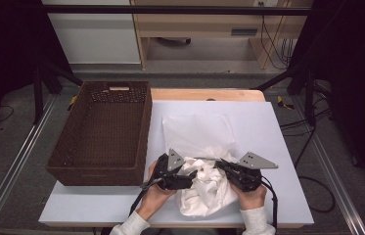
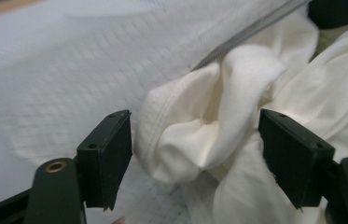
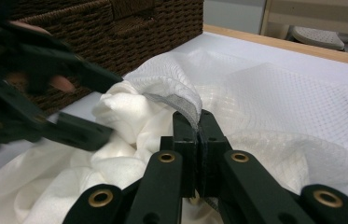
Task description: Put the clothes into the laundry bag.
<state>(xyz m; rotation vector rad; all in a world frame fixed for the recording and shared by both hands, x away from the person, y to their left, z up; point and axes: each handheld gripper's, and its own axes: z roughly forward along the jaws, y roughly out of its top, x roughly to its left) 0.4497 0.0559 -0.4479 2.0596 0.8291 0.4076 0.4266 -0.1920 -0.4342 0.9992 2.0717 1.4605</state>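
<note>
A crumpled white cloth [image 1: 209, 188] lies at the table's front edge, partly inside a white mesh laundry bag [image 1: 197, 129] that spreads away from me. My left gripper [image 1: 190, 177] is open, its jaws standing either side of a fold of the cloth [image 2: 209, 126] without pinching it. The bag's grey zipper edge [image 2: 251, 30] runs behind that fold. My right gripper [image 3: 198, 126] is shut on the bag's grey mesh rim [image 3: 181, 105] and holds it lifted over the cloth [image 3: 129, 126]. In the high view the right gripper [image 1: 220, 165] sits just right of the left one.
A dark brown wicker basket [image 1: 97, 175] stands at the left of the white table mat [image 1: 278, 147], close to my left hand, and its wall [image 3: 129, 28] is just behind the cloth. The mat's right side has free room. A wooden table edge [image 1: 209, 93] lies at the back.
</note>
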